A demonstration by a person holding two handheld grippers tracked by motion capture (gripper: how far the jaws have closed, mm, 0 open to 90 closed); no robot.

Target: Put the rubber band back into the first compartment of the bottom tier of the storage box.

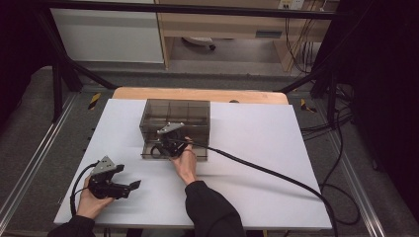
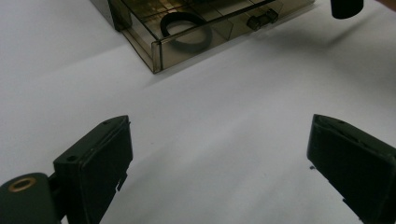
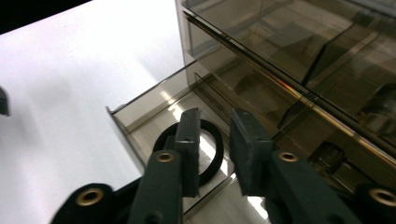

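1. We judge the step in hand to be the reach into the pulled-out lower drawer (image 3: 154,121) of the smoky translucent plastic drawer box (image 1: 175,118), which stands on the white counter (image 1: 257,143) towards its far side.
2. The thing we are after is the black rubber ring (image 3: 208,154); it lies flat on the drawer floor in the left front compartment, close to the drawer's corner as the left gripper view shows it (image 2: 187,38).
3. Our right tongs (image 3: 212,154) hang just over the ring with a narrow gap between the jaws, gripping nothing; one jaw stands above the ring's hole, the other just beyond its rim towards the divider.
4. Our left tongs (image 2: 219,158) are spread wide and empty over bare counter, well apart from the box.
5. The next move, as we see it, calls for lowering the right tongs so one jaw drops inside the ring and the other outside, then pinching its band.
6. Room is tight: the drawer's front wall, the inner divider (image 3: 215,100) and the box's upper shelf edge hem in the jaws, so a straight, shallow descent looks safest.
7. Open counter lies to the left and front for setting the ring down.
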